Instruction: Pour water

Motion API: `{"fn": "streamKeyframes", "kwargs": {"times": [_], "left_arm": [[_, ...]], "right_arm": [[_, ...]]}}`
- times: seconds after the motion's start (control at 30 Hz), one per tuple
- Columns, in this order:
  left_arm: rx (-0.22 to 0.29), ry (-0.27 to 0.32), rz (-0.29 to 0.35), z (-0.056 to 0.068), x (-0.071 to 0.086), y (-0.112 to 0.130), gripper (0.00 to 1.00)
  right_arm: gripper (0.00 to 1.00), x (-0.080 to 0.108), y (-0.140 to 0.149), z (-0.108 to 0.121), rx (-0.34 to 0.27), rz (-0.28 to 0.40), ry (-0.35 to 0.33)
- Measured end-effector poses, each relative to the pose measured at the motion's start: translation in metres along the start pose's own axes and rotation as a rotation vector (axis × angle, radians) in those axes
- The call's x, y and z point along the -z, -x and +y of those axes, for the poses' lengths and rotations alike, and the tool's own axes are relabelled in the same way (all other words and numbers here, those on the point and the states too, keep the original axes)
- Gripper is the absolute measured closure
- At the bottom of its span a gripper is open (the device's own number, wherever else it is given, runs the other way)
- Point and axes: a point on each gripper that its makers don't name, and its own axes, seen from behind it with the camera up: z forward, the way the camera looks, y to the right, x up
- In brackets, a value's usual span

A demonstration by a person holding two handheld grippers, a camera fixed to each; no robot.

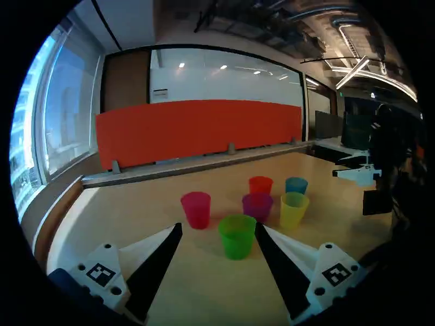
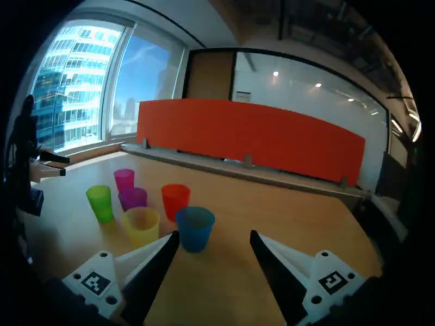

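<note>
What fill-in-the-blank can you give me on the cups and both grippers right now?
The table holds ___ cups.
The cup nearest the left gripper is ___.
The cup nearest the right gripper is ___.
Both grippers stand ___, holding nothing.
Missing words: six, green, blue, open.
</note>
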Motion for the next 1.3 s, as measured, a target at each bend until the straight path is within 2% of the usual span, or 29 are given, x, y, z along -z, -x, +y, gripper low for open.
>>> {"fn": "streamKeyframes", "kwargs": {"times": [0.1, 0.27, 0.4, 0.5, 0.7, 1.0, 1.3], "left_arm": [[0.017, -0.049, 0.049, -0.009, 0.002, -0.011, 0.00], [0.038, -0.097, 0.106, -0.018, 0.004, -0.019, 0.00], [0.044, -0.156, 0.159, -0.030, 0.010, -0.030, 0.00], [0.039, -0.182, 0.190, -0.035, 0.010, -0.035, 0.00], [0.029, -0.251, 0.218, -0.046, 0.011, -0.036, 0.00], [0.017, -0.375, 0.259, -0.067, 0.018, -0.030, 0.00], [0.037, -0.410, 0.282, -0.073, 0.015, -0.017, 0.00]], "right_arm": [[0.00, 0.003, -0.013, 0.011, -0.031, 0.052, 0.061], [0.00, 0.010, -0.032, 0.025, -0.076, 0.144, 0.145], [0.00, 0.017, -0.046, 0.038, -0.113, 0.210, 0.212], [0.00, 0.021, -0.051, 0.044, -0.147, 0.246, 0.247], [0.00, 0.025, -0.054, 0.043, -0.191, 0.257, 0.253], [0.00, 0.024, -0.055, 0.043, -0.181, 0.244, 0.262], [0.00, 0.019, -0.059, 0.038, -0.141, 0.216, 0.270]]}}
